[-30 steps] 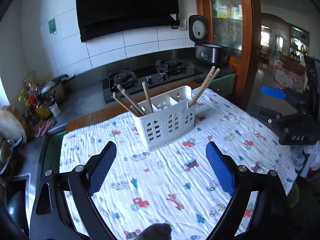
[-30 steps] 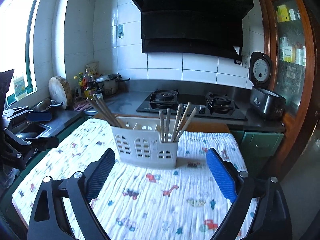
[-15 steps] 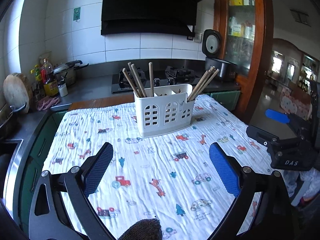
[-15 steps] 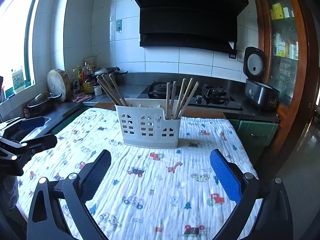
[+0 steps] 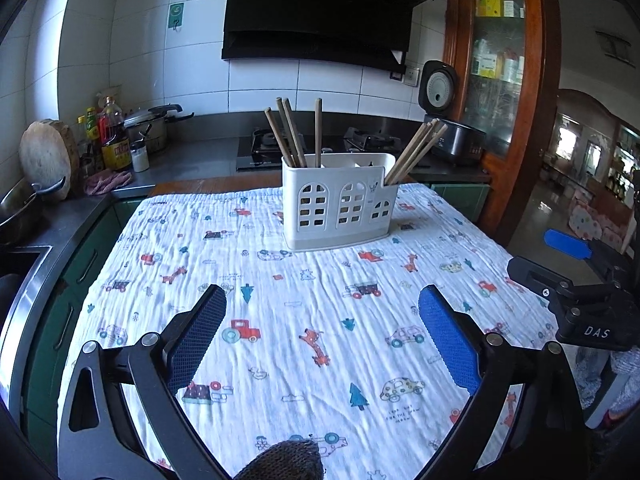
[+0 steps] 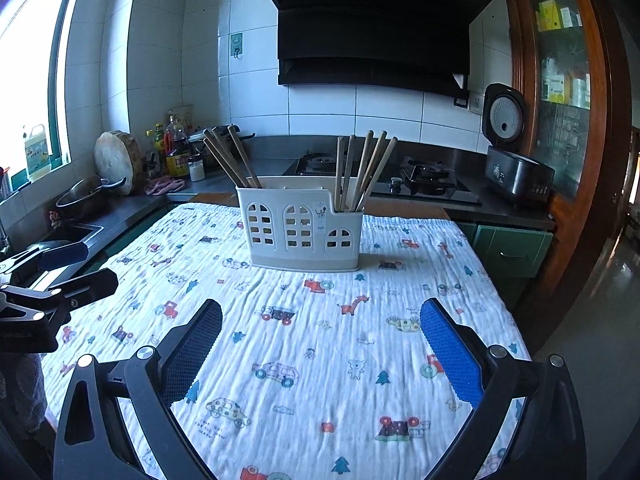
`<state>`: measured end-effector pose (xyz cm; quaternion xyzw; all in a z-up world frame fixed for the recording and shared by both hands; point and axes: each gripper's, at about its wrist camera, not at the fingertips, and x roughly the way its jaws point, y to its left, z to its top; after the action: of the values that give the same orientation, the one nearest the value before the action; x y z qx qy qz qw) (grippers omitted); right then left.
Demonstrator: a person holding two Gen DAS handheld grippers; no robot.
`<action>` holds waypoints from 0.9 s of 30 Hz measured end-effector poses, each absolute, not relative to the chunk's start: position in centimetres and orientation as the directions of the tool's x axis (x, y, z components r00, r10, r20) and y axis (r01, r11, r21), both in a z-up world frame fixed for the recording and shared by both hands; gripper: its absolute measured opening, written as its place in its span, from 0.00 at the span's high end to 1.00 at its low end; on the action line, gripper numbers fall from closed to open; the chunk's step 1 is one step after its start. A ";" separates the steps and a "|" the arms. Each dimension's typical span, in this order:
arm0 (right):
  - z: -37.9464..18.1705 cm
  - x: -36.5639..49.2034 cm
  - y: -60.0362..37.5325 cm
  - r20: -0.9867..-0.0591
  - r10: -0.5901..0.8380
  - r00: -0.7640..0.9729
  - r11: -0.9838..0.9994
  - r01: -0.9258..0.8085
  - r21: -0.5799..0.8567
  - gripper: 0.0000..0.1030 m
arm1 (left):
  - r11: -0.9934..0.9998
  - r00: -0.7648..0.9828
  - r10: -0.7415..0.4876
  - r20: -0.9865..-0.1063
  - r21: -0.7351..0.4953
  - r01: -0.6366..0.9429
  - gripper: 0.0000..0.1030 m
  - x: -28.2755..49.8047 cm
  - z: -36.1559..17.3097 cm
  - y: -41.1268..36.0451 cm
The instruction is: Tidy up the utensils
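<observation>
Hiding chopstick (image 5: 414,152) ends: holder (image 5: 340,204) walls

Both cams ride low over the cloth-covered surface (image 5: 304,304), looking fwd and slightly down at the white caddy (image 5: 338,204), mid-distance. Left cam sits left of caddy centre, right cam right, probably level w/ each other. Shared: caddy, cloth, hob (image 6: 424,182) behind it.

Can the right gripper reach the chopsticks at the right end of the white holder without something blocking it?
Probably yes. The right gripper is open and empty, only bare printed cloth lies before the holder, and those chopsticks stand clear above its rim.
</observation>
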<state>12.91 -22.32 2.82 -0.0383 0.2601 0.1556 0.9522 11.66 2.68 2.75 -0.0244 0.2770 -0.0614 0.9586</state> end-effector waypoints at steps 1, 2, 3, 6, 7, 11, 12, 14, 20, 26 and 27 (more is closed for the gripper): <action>2.8 12.8 -22.3 -0.508 0.277 0.816 0.949 -0.316 0.010 0.07 | 0.991 0.838 -0.132 -0.529 -0.083 0.103 0.07 11.6 2.6 2.7; 2.7 12.8 -22.4 -0.510 0.278 0.814 0.948 -0.317 0.013 0.07 | 0.991 0.837 -0.132 -0.530 -0.084 0.103 0.07 11.5 2.6 2.7; 2.6 12.8 -22.4 -0.512 0.278 0.813 0.949 -0.316 0.014 0.07 | 0.991 0.837 -0.129 -0.531 -0.083 0.101 0.07 11.5 2.5 2.7; 2.5 12.8 -22.4 -0.516 0.278 0.810 0.949 -0.316 0.015 0.07 | 0.992 0.836 -0.126 -0.535 -0.085 0.095 0.07 11.4 2.3 2.8; 2.4 12.8 -22.4 -0.517 0.278 0.810 0.949 -0.316 0.015 0.07 | 0.992 0.835 -0.125 -0.535 -0.086 0.094 0.07 11.4 2.2 2.9; 2.4 12.7 -22.3 -0.517 0.278 0.809 0.948 -0.317 0.013 0.07 | 0.992 0.832 -0.127 -0.540 -0.089 0.093 0.07 11.3 2.0 2.9; 2.4 12.7 -22.2 -0.519 0.277 0.809 0.948 -0.317 0.012 0.07 | 0.991 0.832 -0.128 -0.540 -0.090 0.094 0.07 11.3 1.9 2.9; 2.3 12.8 -22.2 -0.521 0.276 0.808 0.948 -0.317 0.010 0.07 | 0.991 0.834 -0.135 -0.536 -0.093 0.100 0.08 11.3 1.8 2.9; 2.2 12.8 -22.2 -0.525 0.270 0.807 0.950 -0.314 0.006 0.07 | 0.990 0.836 -0.138 -0.531 -0.102 0.099 0.09 11.3 1.6 2.9; 1.9 12.8 -22.4 -0.529 0.271 0.804 0.949 -0.316 0.006 0.07 | 0.992 0.836 -0.118 -0.536 -0.103 0.074 0.07 11.5 1.3 3.3; 1.9 12.8 -22.4 -0.531 0.270 0.803 0.949 -0.316 0.004 0.07 | 0.992 0.836 -0.117 -0.537 -0.104 0.073 0.07 11.5 1.3 3.3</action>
<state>12.84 -22.38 1.88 -0.0422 0.2729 0.1546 0.9486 11.46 3.31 1.27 -0.0397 0.2823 -0.0496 0.9572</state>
